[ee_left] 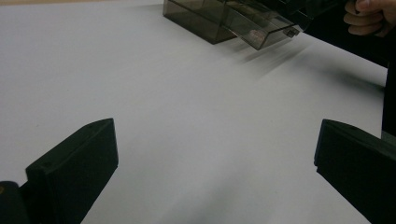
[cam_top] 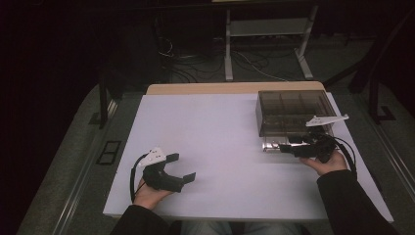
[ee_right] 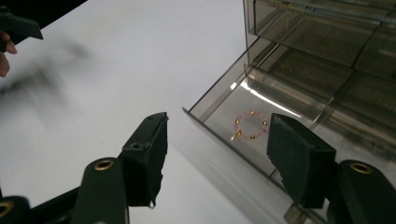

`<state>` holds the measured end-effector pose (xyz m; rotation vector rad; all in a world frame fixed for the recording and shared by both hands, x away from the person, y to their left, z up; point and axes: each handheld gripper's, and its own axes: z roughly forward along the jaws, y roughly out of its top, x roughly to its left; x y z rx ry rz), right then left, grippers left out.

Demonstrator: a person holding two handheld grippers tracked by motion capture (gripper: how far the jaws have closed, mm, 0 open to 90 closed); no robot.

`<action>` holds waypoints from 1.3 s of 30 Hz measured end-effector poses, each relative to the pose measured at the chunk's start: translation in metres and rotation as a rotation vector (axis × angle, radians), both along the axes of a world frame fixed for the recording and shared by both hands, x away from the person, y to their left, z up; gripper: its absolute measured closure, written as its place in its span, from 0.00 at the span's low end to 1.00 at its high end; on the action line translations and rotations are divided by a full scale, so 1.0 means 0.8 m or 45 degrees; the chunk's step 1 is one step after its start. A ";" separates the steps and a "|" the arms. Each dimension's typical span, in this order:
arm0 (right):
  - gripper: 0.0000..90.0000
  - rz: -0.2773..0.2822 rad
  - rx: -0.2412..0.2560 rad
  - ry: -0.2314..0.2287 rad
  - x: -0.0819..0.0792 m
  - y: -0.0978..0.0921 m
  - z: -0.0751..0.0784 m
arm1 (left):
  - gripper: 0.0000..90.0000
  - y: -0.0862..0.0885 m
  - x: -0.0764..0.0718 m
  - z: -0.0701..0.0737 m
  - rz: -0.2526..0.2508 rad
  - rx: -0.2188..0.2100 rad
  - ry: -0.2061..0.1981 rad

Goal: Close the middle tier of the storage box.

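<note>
Straddling the pulled-out drawer [ee_right: 243,140] at three o'clock, right gripper [ee_right: 217,140] spread toward bracelet [ee_right: 251,125]; left gripper [cam_top: 178,169] idled, spread.

Dim room, table [cam_top: 215,142] evenly lit — soft smeared shadows, glare streak on the drawer [ee_right: 261,100].

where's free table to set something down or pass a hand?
The white table is bare from its left edge across to the smoky drawer box, and in front between the left claw and right claw. It is crowded at the far right: the box's pulled-out drawer holds a bead bracelet, with the right claw at its front.
</note>
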<state>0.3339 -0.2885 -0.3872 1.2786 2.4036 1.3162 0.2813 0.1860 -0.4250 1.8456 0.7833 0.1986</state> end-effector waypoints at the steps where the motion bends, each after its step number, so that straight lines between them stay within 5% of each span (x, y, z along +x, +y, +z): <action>1: 0.41 -0.002 0.001 0.004 -0.003 -0.001 -0.001 | 0.00 0.000 0.000 0.000 0.000 -0.001 -0.001; 21: 0.50 0.014 0.008 0.106 -0.036 -0.013 -0.020 | 0.00 -0.002 0.001 0.000 -0.016 -0.004 -0.003; 39: 0.84 -0.009 -0.005 0.184 -0.034 -0.044 -0.029 | 0.00 -0.002 0.000 0.001 -0.009 -0.010 -0.007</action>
